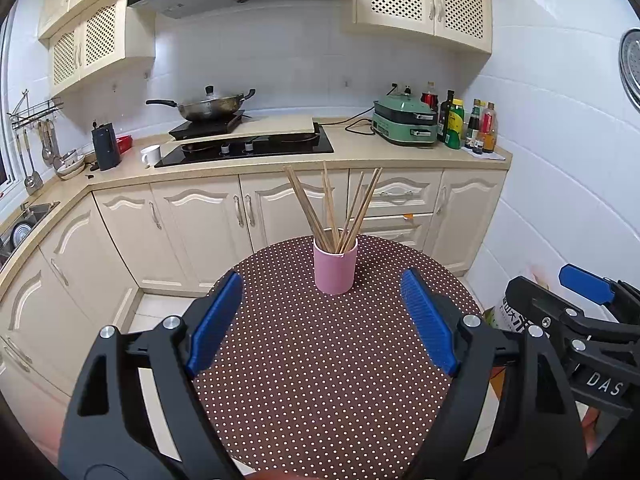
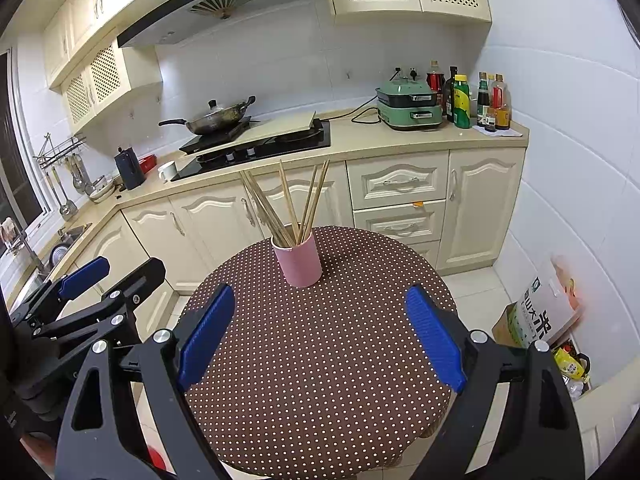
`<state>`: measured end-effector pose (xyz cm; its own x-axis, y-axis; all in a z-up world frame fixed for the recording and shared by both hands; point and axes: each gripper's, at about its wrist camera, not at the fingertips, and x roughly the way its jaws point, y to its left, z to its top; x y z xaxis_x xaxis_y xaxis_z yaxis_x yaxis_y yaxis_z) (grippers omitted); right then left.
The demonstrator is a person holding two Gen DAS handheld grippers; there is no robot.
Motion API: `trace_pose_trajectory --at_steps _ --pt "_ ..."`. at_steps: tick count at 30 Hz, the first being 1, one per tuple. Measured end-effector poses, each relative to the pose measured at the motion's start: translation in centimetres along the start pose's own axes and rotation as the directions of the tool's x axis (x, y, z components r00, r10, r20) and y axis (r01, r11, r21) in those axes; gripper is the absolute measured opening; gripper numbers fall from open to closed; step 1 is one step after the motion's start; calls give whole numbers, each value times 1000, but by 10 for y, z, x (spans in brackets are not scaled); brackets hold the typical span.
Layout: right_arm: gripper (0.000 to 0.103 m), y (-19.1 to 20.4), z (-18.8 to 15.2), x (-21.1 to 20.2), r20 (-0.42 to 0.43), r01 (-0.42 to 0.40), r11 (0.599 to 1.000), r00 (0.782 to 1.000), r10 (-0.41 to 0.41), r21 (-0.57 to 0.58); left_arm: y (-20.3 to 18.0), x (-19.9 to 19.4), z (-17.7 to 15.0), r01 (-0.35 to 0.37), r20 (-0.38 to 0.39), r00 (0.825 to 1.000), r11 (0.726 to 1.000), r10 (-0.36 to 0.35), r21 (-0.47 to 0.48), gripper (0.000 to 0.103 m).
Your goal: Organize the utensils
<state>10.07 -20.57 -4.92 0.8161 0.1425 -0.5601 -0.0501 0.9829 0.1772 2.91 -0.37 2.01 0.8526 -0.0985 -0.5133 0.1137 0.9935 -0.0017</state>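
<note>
The chopsticks (image 1: 336,208) all stand in the pink cup (image 1: 335,270), both grippers (image 1: 322,320) (image 2: 320,332) spread empty, seemingly nothing left.

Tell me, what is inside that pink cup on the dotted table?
The pink cup holds a loose bunch of wooden chopsticks, standing upright and fanning outward above the rim. Their lower ends and the cup's bottom are hidden by its wall, so anything else inside cannot be seen.
</note>
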Motion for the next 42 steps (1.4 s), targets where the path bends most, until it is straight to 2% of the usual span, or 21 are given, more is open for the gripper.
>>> trace_pose_trajectory --at_steps 10,42 --pt "84 0 1 1 -7 5 1000 1000 -5 -5 3 3 2 14 -6 1000 1000 -14 -17 81" --pt "84 -15 0 -2 -10 20 1000 1000 -19 21 -12 5 5 12 -3 1000 1000 -12 10 81"
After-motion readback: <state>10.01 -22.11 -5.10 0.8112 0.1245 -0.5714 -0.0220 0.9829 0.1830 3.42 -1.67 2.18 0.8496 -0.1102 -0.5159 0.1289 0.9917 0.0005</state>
